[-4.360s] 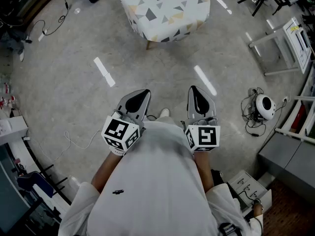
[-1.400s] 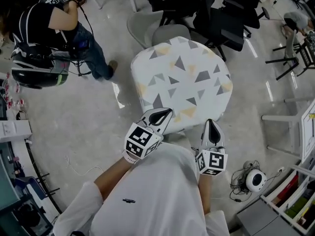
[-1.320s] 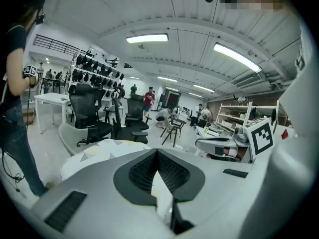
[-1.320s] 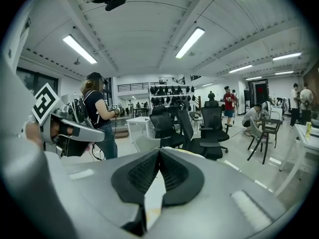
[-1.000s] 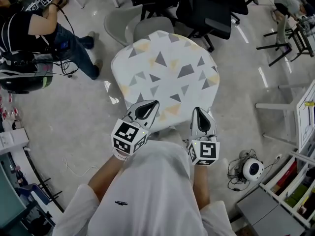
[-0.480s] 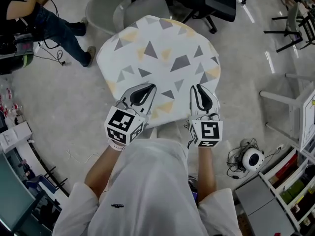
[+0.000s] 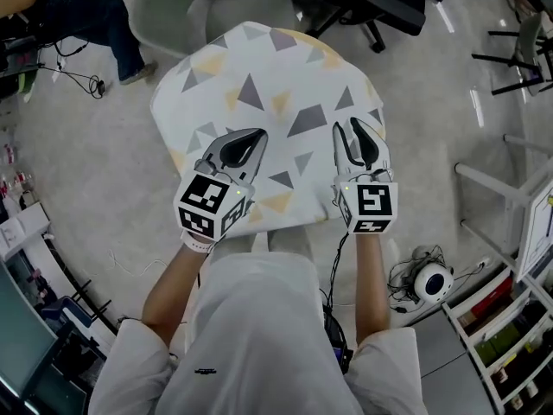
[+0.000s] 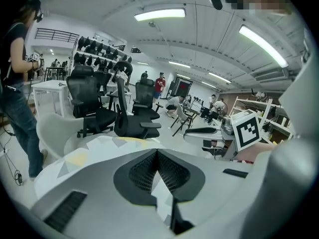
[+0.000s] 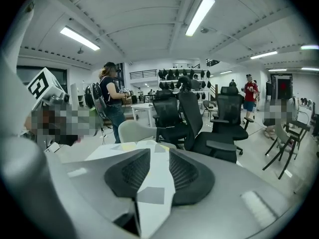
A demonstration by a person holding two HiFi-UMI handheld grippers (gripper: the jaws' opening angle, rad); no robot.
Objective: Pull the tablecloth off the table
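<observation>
My left gripper [image 7: 251, 138] hovers over the near part of the tablecloth [image 7: 268, 85] with its jaws pressed together on nothing. My right gripper [image 7: 352, 132] sits beside it over the same stretch of cloth with its jaws opening. Patterned fabric shows through the gap below them, but nothing is pinched yet. I judge this as the approach, just before the grasp. The cloth lies flat and fully spread, draped over the table so I cannot see the tabletop, with its hem hanging just in front of me. Next I need to open the left jaws too, drop both grippers to the near hem, clamp the fabric and draw it back toward me. The cloth is white with grey and yellow triangles. Around it is a pale, glossy floor [image 7: 86, 171], with a round white device [image 7: 429, 277] and its cables at my right. Beyond the table stand a light shell chair [image 7: 186, 7] and black office chairs [image 7: 380, 3].
</observation>
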